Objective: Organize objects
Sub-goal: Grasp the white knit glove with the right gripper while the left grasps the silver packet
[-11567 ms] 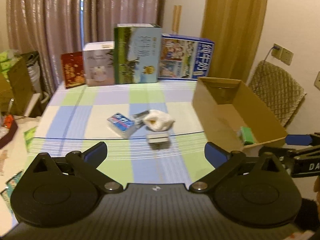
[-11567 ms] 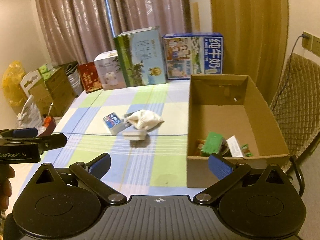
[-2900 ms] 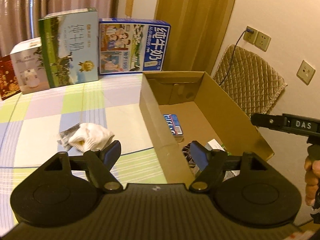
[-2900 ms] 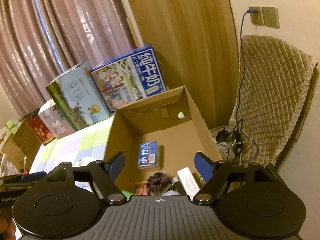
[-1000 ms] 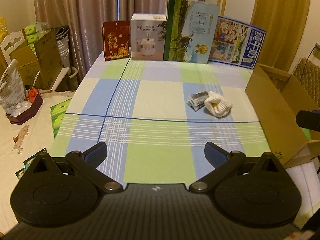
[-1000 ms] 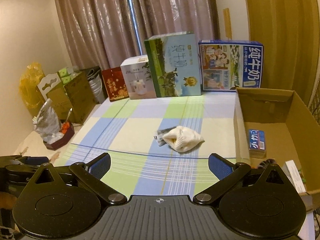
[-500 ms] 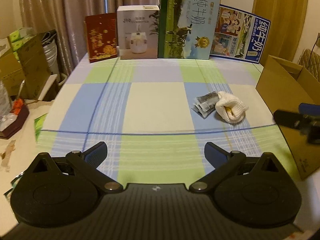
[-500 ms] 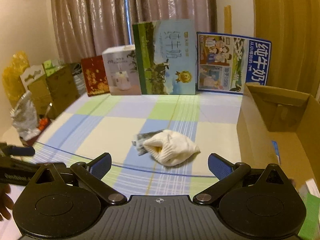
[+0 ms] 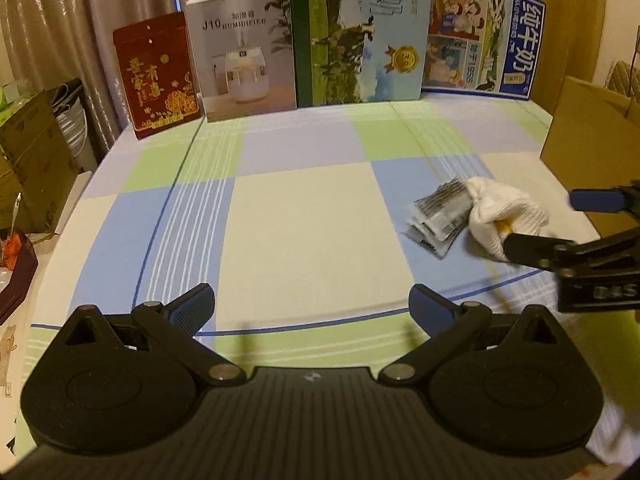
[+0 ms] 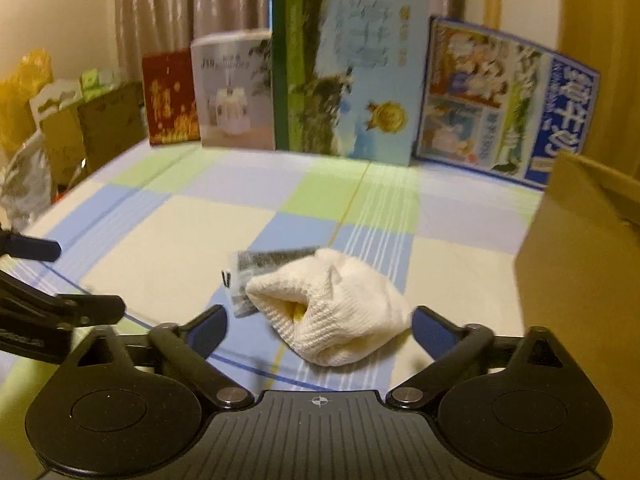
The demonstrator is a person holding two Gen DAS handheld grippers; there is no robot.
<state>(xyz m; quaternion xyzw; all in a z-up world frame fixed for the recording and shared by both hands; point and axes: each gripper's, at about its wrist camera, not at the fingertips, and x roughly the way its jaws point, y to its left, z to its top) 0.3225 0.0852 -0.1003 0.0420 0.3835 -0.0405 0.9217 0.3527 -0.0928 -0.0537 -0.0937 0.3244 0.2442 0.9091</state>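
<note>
White knitted cloth [image 10: 332, 306] lies bunched on the checked tablecloth [image 10: 172, 248], a yellow spot showing in its open fold, and it overlaps the near end of a grey foil packet [image 10: 260, 268] that sticks out to its left. Only the right wrist view shows the cloth between the right gripper's [image 10: 319, 326] spread fingers, one blue pad [image 10: 430, 330] close by its right end and the other well apart on the left; whether either pad touches it cannot be told. The left wrist view adds what that one hides: the right gripper [image 9: 554, 220] seen from the side, one finger above the cloth [image 9: 500, 216] and one at its near edge, with the packet [image 9: 440, 216] fanned out flat on the blue check. The left gripper [image 9: 312, 308] hangs wide open over bare tablecloth [image 9: 312, 216], holding nothing. A cardboard box [image 10: 580, 264] stands at the table's right edge (its inside is out of sight in both views). Along the far edge stand a red carton [image 9: 156, 80], a humidifier box [image 9: 244, 48] and two milk cartons [image 9: 360, 32].
</note>
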